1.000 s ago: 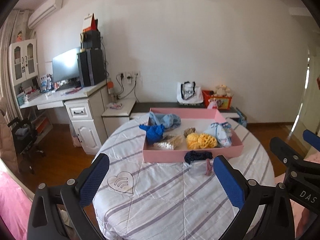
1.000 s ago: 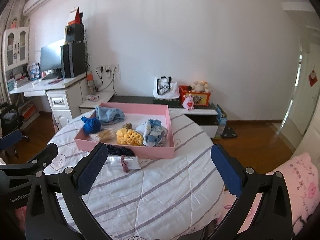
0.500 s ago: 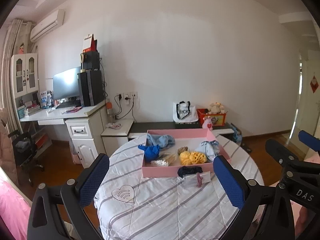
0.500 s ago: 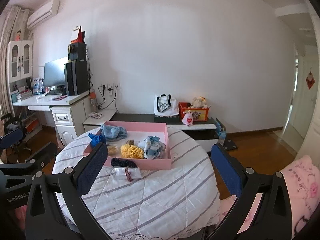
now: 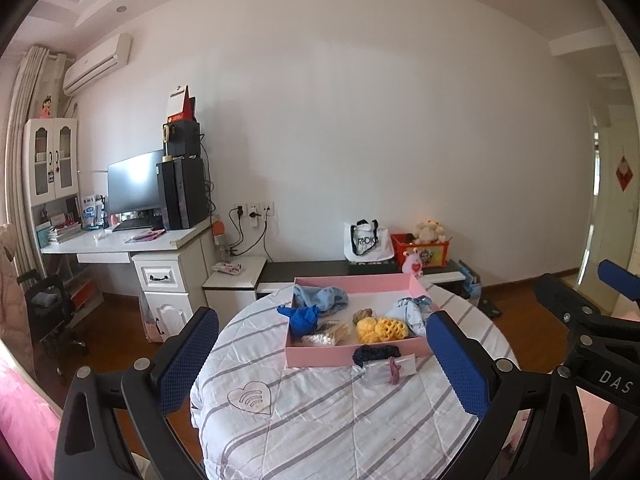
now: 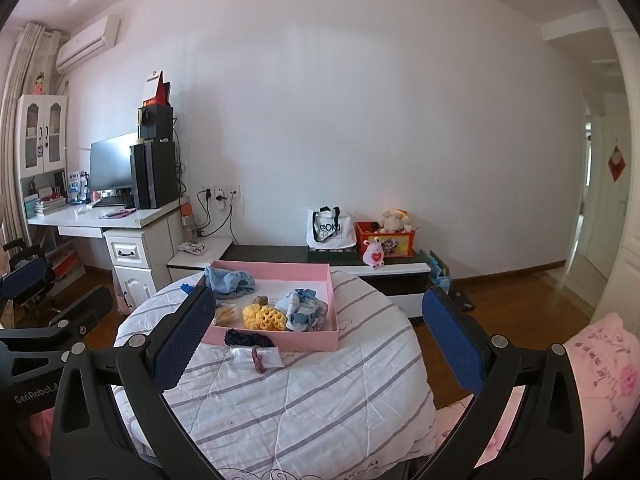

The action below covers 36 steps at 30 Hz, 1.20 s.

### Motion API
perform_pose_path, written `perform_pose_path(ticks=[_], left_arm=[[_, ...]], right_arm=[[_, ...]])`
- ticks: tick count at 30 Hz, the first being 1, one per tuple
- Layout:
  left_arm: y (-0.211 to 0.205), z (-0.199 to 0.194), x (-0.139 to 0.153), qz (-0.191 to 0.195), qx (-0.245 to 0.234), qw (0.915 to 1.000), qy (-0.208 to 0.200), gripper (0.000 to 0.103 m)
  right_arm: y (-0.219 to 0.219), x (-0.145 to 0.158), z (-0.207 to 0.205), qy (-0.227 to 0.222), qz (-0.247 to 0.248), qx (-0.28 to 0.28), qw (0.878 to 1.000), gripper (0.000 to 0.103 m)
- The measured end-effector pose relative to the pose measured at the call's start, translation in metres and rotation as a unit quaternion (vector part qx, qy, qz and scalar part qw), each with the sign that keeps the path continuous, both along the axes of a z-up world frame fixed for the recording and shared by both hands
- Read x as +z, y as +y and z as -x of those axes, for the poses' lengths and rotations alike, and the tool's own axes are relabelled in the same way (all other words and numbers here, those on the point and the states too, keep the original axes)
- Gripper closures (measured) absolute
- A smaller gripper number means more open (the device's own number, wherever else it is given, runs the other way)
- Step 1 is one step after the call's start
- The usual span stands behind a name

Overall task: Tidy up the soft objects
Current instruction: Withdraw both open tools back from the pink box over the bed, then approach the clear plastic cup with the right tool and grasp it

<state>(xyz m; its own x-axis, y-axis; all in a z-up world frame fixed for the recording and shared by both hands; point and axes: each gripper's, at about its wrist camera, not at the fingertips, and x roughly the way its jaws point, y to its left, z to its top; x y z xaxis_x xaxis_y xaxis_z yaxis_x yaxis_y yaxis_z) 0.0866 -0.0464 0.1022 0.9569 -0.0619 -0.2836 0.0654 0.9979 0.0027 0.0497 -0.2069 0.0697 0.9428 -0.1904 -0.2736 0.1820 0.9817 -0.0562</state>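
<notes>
A round table [image 5: 320,420] is covered by a striped quilt, and a pink tray [image 5: 352,354] is set on its far half. Both grippers are held above the near edge, well apart from the tray: the left gripper [image 5: 320,364] and the right gripper [image 6: 316,344] are each spread wide, with nothing held between the blue pads. Inside the tray are seen a light blue cloth [image 5: 322,298], a patterned bundle [image 5: 412,310], a blue cloth [image 5: 304,318] and a yellow sponge [image 5: 382,329]. A dark scrunchie [image 5: 376,353] is draped on the near tray wall, and a clear packet [image 5: 386,370] is laid on the quilt just beside it.
</notes>
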Motion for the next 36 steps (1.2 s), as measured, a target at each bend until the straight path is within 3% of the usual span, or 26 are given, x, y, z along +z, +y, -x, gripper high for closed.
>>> perform_pose_path(ticks=[21, 36], left_arm=[[0.004, -0.011, -0.005, 0.004, 0.008, 0.9998, 0.016, 0.0], [0.016, -0.051, -0.024, 0.008, 0.021, 0.9969, 0.075, 0.0]], right_arm=[[-0.003, -0.007, -0.01, 0.017, -0.003, -0.002, 1.0, 0.0], [0.002, -0.04, -0.051, 0.085, -0.005, 0.001, 0.996, 0.0]])
